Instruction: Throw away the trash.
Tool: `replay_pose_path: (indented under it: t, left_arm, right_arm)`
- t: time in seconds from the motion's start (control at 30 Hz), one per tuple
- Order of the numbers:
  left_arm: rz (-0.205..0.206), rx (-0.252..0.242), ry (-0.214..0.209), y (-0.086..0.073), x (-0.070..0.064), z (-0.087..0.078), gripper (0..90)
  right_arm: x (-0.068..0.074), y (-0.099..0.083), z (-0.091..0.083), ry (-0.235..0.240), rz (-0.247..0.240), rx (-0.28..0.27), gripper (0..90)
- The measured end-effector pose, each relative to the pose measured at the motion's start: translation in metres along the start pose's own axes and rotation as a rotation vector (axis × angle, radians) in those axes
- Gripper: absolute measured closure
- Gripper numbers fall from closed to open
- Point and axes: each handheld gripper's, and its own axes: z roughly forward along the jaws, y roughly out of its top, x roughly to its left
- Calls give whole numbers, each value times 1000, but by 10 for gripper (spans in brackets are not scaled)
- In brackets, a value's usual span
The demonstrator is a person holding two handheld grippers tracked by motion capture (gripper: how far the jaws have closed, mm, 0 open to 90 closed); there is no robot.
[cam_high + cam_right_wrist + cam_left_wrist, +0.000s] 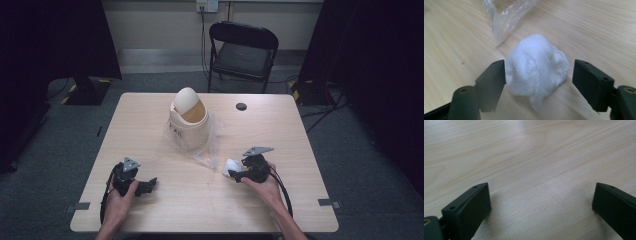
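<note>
Pale wood is running across the whole table, with a folding chair standing beyond its far edge at the top centre of the high view. You are working toward the white cotton wad, which is lying on the bare table at lower right of centre in that view, just below the loose corner of the clear plastic bag.

Your right tongs are bracketing the wad: in the right gripper view the jaws are standing spread, the left one touching or nearly touching the fluff and the right one apart from it, so nothing is being pinched yet. Your left tongs are resting low at lower left of the high view, jaws spread wide over bare wood and holding nothing.

Judging by the layout, you are only at the pickup stage. The small swing-lid bin is sitting in the upper middle on the plastic bag, and it looks like the likely destination. Closing on the wad, lifting it and carrying it there are all remaining.
</note>
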Motion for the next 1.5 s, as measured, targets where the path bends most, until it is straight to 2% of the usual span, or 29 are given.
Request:
replay_pose_path:
  t: [0.1,0.3,0.47,0.57,0.63,0.67,0.7,0.73,0.87,1.0,1.5]
  left_arm:
    - [0,0,0,0,0,0,14]
    - [1,0,0,0,0,0,14]
    - [0,0,0,0,0,0,14]
    - [1,1,1,0,0,0,14]
    - [1,1,1,0,0,0,14]
    - [0,0,1,0,0,0,14]
    - [1,1,1,0,0,0,14]
    - [1,1,1,0,0,0,14]
    - [-1,2,5,0,-1,-1,15]
    - [-2,0,9,-1,-1,-1,17]
    - [-1,0,8,-1,-1,-1,17]
  right_arm:
    - [-1,-3,2,1,5,-5,252]
    - [3,-5,9,-11,-56,10,298]
    - [4,-6,14,-18,-66,4,356]
    - [4,-5,15,-47,-79,-7,444]
    - [4,-5,15,-54,-79,-9,471]
    - [4,-5,15,-59,-73,-13,504]
    - [2,-5,15,-60,-67,-22,590]
    - [2,-5,15,-60,-67,-22,590]
    - [-1,-6,14,-52,-37,-32,725]
    - [0,-4,9,-42,-26,-47,763]
    - [-1,2,2,-9,20,-79,782]
